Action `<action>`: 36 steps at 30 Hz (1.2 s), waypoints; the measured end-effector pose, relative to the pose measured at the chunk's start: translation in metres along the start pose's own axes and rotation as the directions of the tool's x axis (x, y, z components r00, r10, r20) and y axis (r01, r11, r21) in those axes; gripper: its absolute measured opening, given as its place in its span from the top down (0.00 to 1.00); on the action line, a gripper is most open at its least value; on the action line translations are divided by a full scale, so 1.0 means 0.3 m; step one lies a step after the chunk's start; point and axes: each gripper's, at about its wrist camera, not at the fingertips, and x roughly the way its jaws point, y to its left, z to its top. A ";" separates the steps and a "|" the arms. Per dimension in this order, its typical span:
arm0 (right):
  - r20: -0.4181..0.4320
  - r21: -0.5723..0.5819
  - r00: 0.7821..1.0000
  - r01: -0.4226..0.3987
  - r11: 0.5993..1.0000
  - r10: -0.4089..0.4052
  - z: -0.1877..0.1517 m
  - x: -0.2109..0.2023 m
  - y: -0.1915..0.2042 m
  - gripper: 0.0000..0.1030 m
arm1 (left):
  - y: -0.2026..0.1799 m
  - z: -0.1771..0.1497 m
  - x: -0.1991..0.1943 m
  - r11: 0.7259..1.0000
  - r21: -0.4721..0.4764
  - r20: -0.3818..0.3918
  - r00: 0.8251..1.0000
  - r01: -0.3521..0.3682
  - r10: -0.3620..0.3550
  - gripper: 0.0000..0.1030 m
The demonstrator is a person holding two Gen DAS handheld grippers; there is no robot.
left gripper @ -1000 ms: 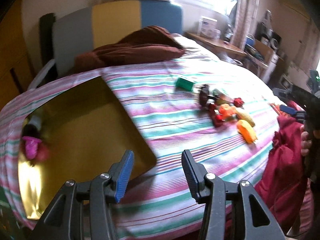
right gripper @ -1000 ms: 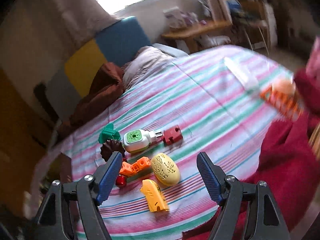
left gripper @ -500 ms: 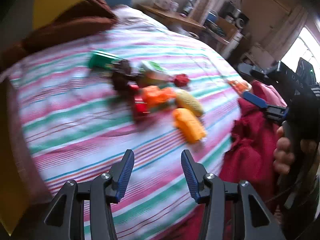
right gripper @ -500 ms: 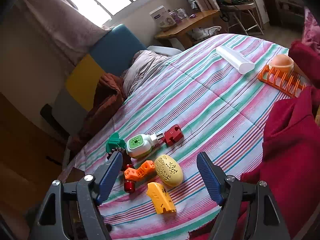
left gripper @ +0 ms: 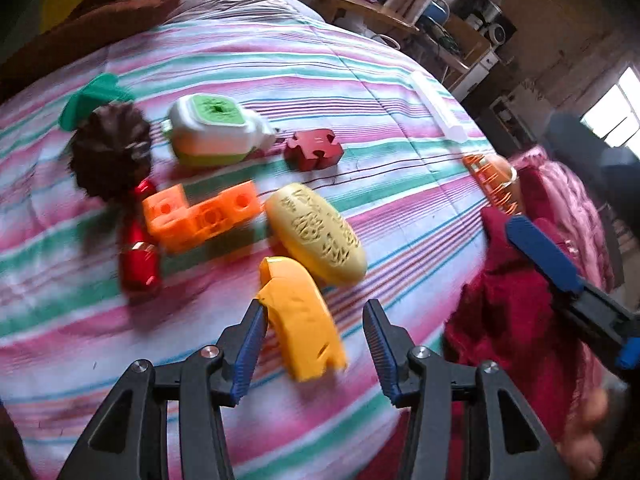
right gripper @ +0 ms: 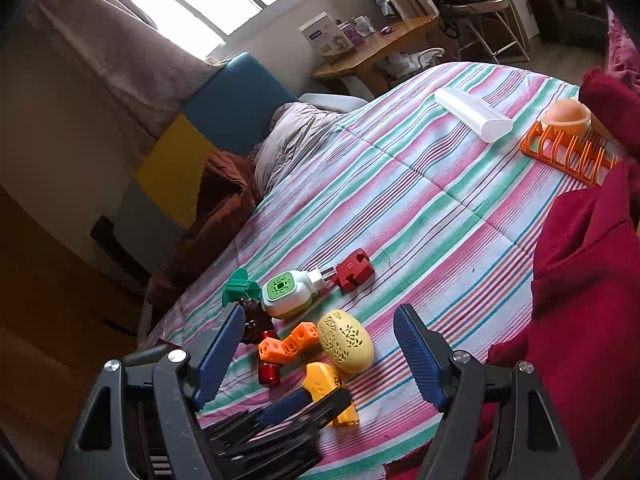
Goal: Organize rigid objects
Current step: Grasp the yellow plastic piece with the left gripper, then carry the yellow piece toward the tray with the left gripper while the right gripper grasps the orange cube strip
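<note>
— Was any writing made out?
— None legible. The yellow-orange piece (left gripper: 298, 316) was seen on the striped bed (left gripper: 360, 92), between the spread left tongs (left gripper: 314, 350), unpinched; the right tongs (right gripper: 320, 350) were spread, empty.

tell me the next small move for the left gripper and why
Probably ease the left gripper a little further down and then close. Its jaws are open and already straddle the yellow-orange curved piece, which lies loose on the striped bedcover; the pads do not look pressed on it yet.
</note>
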 end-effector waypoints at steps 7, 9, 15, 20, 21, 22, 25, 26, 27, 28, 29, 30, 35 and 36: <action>-0.019 -0.004 1.000 0.002 1.000 -0.002 0.003 0.008 -0.001 0.25 | 0.037 -0.063 -0.015 0.993 0.113 0.035 0.999 -0.041 0.037 0.75; -0.033 -0.015 0.999 0.011 1.000 -0.012 0.002 0.016 0.005 0.25 | 0.073 -0.094 -0.048 0.992 0.116 0.044 0.998 -0.045 0.040 0.75; -0.093 -0.054 0.994 0.058 0.997 -0.063 -0.003 0.051 0.027 0.25 | 0.166 -0.216 -0.146 0.991 0.123 0.077 0.996 -0.062 0.053 0.75; -0.165 -0.135 0.979 0.099 0.986 -0.121 -0.022 0.095 0.075 0.25 | 0.226 -0.306 -0.208 0.991 0.113 0.098 0.993 -0.078 0.067 0.75; -0.176 -0.167 0.975 0.107 0.980 -0.136 -0.028 0.105 0.094 0.25 | 0.234 -0.319 -0.217 0.989 0.116 0.106 0.991 -0.089 0.077 0.75; -0.186 -0.206 0.970 0.115 0.972 -0.154 -0.037 0.117 0.118 0.25 | 0.239 -0.330 -0.223 0.989 0.117 0.111 0.990 -0.094 0.081 0.75; -0.237 -0.312 0.958 0.086 0.946 -0.165 -0.079 0.172 0.199 0.23 | 0.256 -0.362 -0.247 0.989 0.109 0.124 0.989 -0.098 0.084 0.75; -0.249 -0.339 0.954 0.075 0.938 -0.166 -0.091 0.190 0.221 0.19 | 0.254 -0.369 -0.249 0.988 0.113 0.130 0.987 -0.105 0.090 0.75; -0.254 -0.375 0.951 0.069 0.924 -0.175 -0.105 0.213 0.250 0.18 | 0.256 -0.378 -0.256 0.987 0.118 0.134 0.986 -0.112 0.096 0.75; -0.245 -0.410 0.950 0.079 0.908 -0.193 -0.115 0.239 0.277 0.18 | 0.259 -0.386 -0.261 0.986 0.121 0.137 0.986 -0.117 0.100 0.75; -0.241 -0.426 0.949 0.087 0.901 -0.206 -0.118 0.255 0.288 0.18 | 0.261 -0.394 -0.263 0.986 0.122 0.138 0.985 -0.116 0.099 0.75; -0.244 -0.436 0.946 0.089 0.896 -0.213 -0.120 0.283 0.304 0.18 | 0.266 -0.401 -0.268 0.986 0.119 0.139 0.985 -0.114 0.097 0.75; -0.282 -0.484 0.924 0.094 0.870 -0.257 -0.126 0.408 0.342 0.12 | 0.292 -0.414 -0.283 0.991 0.093 0.142 0.986 -0.095 0.081 0.75; -0.290 -0.498 0.918 0.096 0.862 -0.270 -0.127 0.434 0.345 0.11 | 0.294 -0.416 -0.284 0.992 0.091 0.144 0.986 -0.093 0.079 0.75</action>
